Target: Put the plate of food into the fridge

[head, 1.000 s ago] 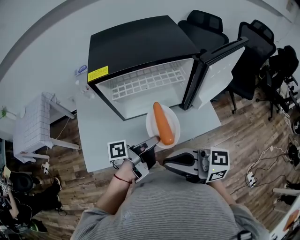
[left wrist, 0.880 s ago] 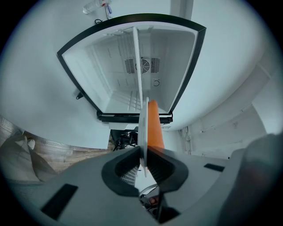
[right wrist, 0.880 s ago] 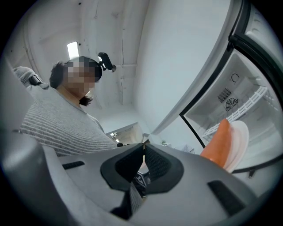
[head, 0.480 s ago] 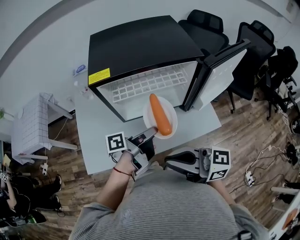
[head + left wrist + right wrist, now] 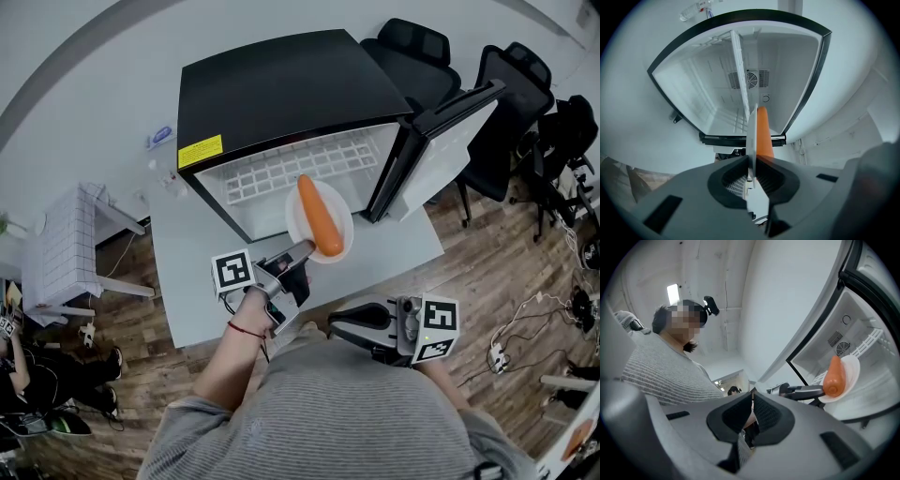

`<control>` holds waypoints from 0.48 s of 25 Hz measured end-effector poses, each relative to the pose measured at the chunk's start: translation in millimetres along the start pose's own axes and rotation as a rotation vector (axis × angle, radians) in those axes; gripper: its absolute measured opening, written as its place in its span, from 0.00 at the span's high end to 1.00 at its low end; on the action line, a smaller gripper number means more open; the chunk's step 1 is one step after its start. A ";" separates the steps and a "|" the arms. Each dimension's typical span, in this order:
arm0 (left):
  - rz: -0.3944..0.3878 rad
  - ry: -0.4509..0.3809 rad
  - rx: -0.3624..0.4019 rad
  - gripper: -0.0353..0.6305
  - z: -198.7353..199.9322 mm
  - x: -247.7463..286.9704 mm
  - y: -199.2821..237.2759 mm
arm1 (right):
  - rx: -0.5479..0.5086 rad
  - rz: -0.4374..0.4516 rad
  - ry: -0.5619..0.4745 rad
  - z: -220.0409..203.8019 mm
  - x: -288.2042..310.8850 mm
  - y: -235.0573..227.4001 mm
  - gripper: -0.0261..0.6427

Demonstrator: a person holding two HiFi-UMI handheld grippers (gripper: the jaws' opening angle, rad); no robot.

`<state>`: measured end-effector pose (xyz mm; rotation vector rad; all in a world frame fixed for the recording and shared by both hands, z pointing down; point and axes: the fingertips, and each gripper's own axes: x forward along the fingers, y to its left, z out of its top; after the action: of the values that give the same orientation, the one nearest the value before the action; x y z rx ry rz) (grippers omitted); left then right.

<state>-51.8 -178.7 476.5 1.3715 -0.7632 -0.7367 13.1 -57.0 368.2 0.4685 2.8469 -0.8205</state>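
Note:
A white plate (image 5: 340, 214) with an orange carrot (image 5: 318, 216) on it hangs just in front of the open black fridge (image 5: 281, 94), above its lower lip. My left gripper (image 5: 298, 251) is shut on the plate's near rim. The left gripper view shows the plate edge-on (image 5: 752, 133), the carrot (image 5: 764, 133) and the empty white fridge interior (image 5: 717, 93) straight ahead. My right gripper (image 5: 339, 324) is shut on nothing, low beside the person's body. From it I see the carrot (image 5: 833, 376) and plate (image 5: 852, 373) to the right.
The fridge stands on a grey table (image 5: 187, 272); its door (image 5: 450, 141) swings open to the right. A white wire shelf (image 5: 291, 164) lies inside. Black office chairs (image 5: 511, 84) stand behind on the right, a small white table (image 5: 70, 244) on the left.
My left gripper has carried the plate and carrot forward and a little left, closer to the fridge opening. The right gripper has stayed put.

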 end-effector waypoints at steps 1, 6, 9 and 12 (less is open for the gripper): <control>0.003 -0.001 0.001 0.88 0.6 0.5 0.7 | 0.001 0.001 0.000 -0.1 0.1 -0.3 0.94; 0.008 -0.005 -0.005 0.88 3.0 3.9 2.4 | 0.004 -0.002 0.000 0.1 -0.6 -2.0 0.94; 0.019 -0.013 -0.003 0.88 7.2 6.4 7.1 | 0.004 -0.007 -0.002 1.0 -2.3 -2.8 0.94; 0.024 -0.030 -0.005 0.88 13.8 11.4 9.5 | 0.006 -0.012 -0.005 2.2 -4.5 -4.6 0.94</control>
<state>-56.6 -195.2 487.2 1.3468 -0.7999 -0.7413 15.9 -63.1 369.6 0.4496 2.8466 -0.8311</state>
